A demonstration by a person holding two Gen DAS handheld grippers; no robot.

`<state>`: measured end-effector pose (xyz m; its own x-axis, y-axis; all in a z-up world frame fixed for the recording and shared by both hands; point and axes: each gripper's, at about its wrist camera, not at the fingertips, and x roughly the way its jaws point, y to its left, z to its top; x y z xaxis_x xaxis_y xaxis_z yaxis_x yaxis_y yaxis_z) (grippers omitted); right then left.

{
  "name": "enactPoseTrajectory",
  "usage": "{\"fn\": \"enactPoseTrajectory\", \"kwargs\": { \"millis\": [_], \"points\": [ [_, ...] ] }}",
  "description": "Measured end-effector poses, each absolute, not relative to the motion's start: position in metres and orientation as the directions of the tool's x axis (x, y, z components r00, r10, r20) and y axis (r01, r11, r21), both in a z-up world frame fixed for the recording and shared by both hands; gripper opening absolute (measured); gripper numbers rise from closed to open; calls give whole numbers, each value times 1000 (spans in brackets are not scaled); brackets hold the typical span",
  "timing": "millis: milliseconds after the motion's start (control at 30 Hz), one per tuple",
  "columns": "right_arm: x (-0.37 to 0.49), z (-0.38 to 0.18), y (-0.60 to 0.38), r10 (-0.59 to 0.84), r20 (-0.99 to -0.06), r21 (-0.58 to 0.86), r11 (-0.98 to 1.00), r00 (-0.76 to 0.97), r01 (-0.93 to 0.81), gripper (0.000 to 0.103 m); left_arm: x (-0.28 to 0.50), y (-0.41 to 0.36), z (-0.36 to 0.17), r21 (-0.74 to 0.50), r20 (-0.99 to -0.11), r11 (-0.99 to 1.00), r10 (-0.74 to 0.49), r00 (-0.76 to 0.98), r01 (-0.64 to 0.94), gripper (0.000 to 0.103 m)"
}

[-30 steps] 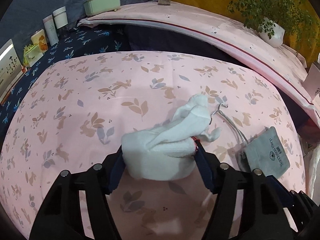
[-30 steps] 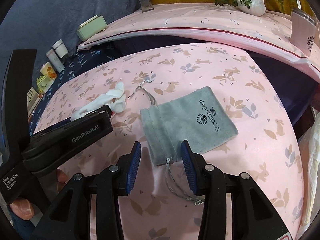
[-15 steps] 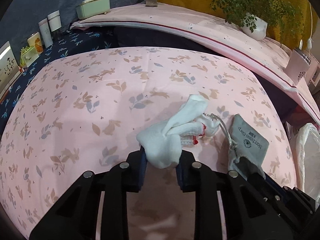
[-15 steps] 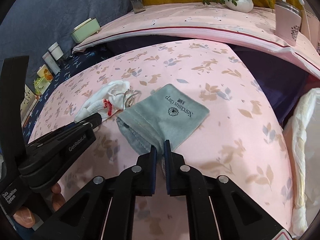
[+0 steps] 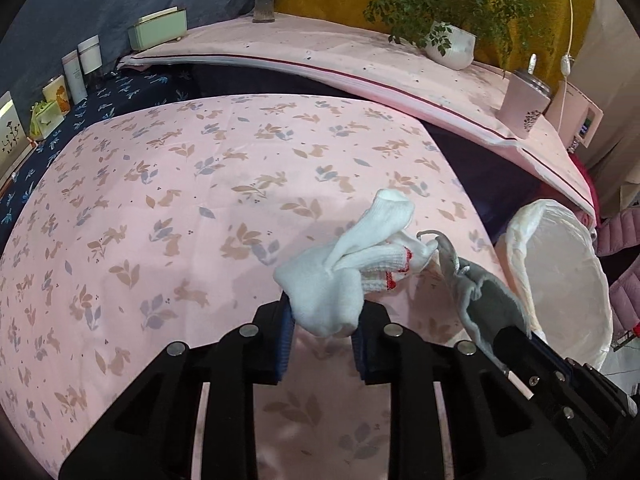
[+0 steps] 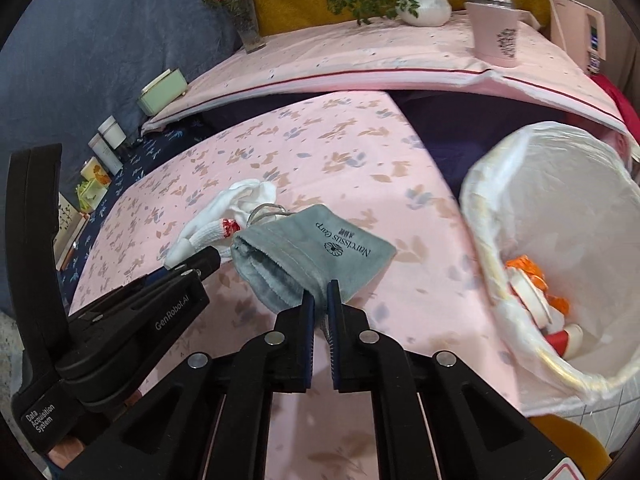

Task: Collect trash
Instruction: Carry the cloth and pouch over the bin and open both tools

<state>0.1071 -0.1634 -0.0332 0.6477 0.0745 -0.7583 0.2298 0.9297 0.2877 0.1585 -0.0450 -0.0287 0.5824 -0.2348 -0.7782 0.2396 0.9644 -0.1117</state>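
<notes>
Grippers each clamped on a piece of soft trash, lifted over the pink bedspread beside the lined bin

Left gripper (image 5: 322, 330) has its jaws closed tight on the bunched end of a white sock (image 5: 340, 280) with red stitching, whose free end sticks up and away above the rabbit-print bedspread (image 5: 180, 200); right gripper (image 6: 320, 312) has its jaws almost together, pinching a corner of the grey drawstring pouch (image 6: 308, 252), which hangs clear of the fabric with its cord loops touching the sock. Both items sit side by side near the right edge of the bed. Just to the right stands the trash bin (image 6: 480, 208) with a white liner, holding orange and white scraps at the bottom
</notes>
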Motion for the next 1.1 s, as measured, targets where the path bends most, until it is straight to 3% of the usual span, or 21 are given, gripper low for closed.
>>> {"fn": "enactPoseTrajectory", "kwargs": {
  "millis": [500,1100],
  "points": [
    [31,1,-233,-22,-700,314,889,714,334,6,104,-110,-4,-116,-755,929,-312,576,351,24],
    [-17,-5,-322,-133,-681,357,798,720,485,6,90,-193,-8,-100,-762,867,-382,522,488,24]
  ]
}}
